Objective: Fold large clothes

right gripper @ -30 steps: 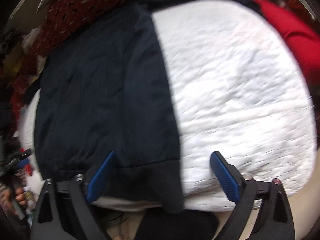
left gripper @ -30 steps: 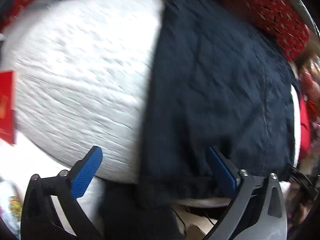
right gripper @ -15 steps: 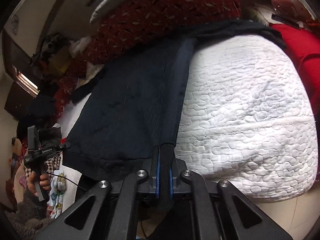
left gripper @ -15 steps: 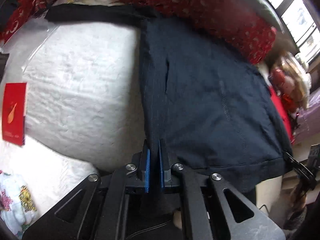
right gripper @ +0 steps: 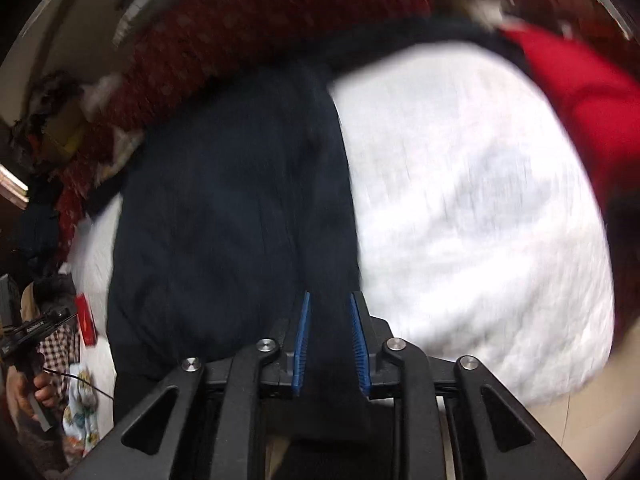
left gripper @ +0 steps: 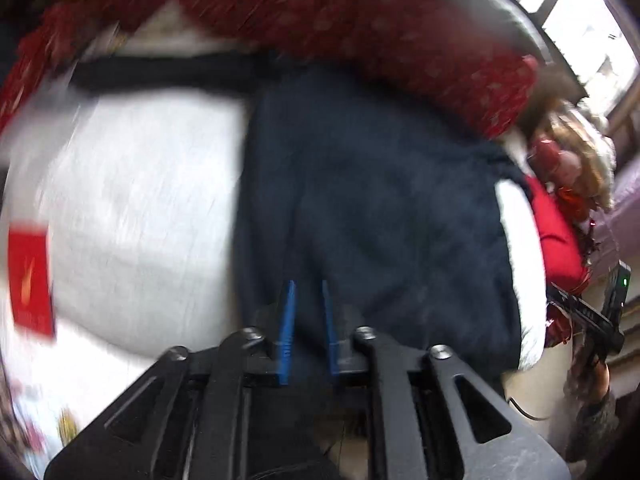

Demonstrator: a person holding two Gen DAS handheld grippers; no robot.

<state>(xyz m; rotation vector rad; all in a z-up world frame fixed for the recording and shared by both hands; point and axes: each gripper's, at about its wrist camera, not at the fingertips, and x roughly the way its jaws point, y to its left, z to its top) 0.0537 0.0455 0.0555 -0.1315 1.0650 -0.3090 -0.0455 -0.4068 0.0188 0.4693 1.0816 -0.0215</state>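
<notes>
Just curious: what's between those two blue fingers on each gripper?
Dark navy garment fabric, in both wrist views: left gripper, right gripper. Jaws just eased apart.

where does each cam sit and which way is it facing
Left wrist: on the left gripper, looking steeply down its blue fingers at the dark garment, with the white quilt on its left; cloth lies between the slightly parted pads.
Right wrist: on the right gripper, also looking steeply down; the garment is on its left, the quilt on its right, cloth between its pads.
Shared: garment, quilt, red patterned bedding.
</notes>
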